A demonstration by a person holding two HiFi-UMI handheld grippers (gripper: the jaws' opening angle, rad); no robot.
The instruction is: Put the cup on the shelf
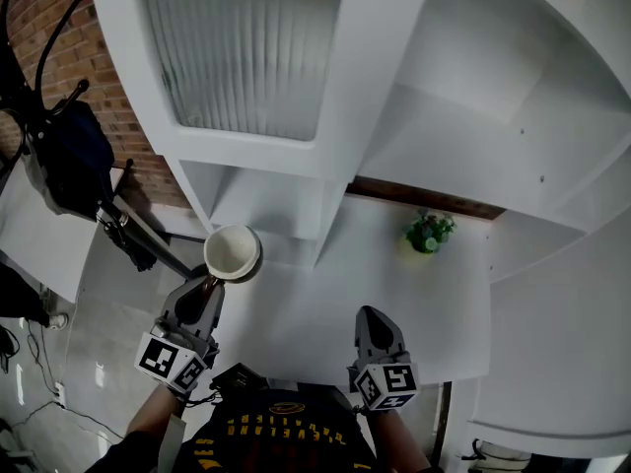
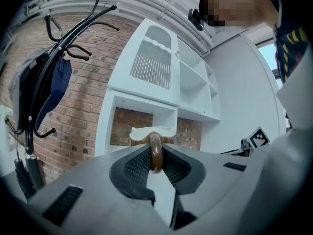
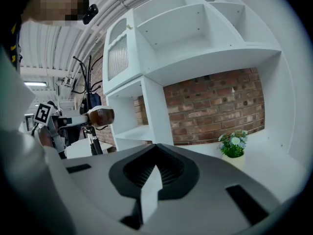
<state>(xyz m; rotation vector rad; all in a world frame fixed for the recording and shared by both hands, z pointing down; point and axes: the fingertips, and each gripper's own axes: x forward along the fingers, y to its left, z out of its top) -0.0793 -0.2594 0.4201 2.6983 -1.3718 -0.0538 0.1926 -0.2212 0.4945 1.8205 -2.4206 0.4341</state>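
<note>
The cup [image 1: 233, 252] is cream inside and brown outside, and it hangs in the air in front of the white shelf unit [image 1: 296, 180]. My left gripper [image 1: 209, 282] is shut on its brown handle [image 2: 156, 153], with the cup's rim [image 2: 151, 131] showing just past the jaws. From the right gripper view, the cup [image 3: 99, 116] appears at the left, level with the low open compartment [image 3: 134, 131]. My right gripper [image 1: 370, 313] hovers over the white counter [image 1: 325, 313]; its jaws meet with nothing between them [image 3: 155, 153].
A small potted plant [image 1: 428, 232] stands on the counter at the back right, before a brick wall [image 3: 215, 106]. A black coat rack [image 1: 59, 146] with a dark bag stands left of the unit. Ribbed glass door [image 1: 242, 47] above.
</note>
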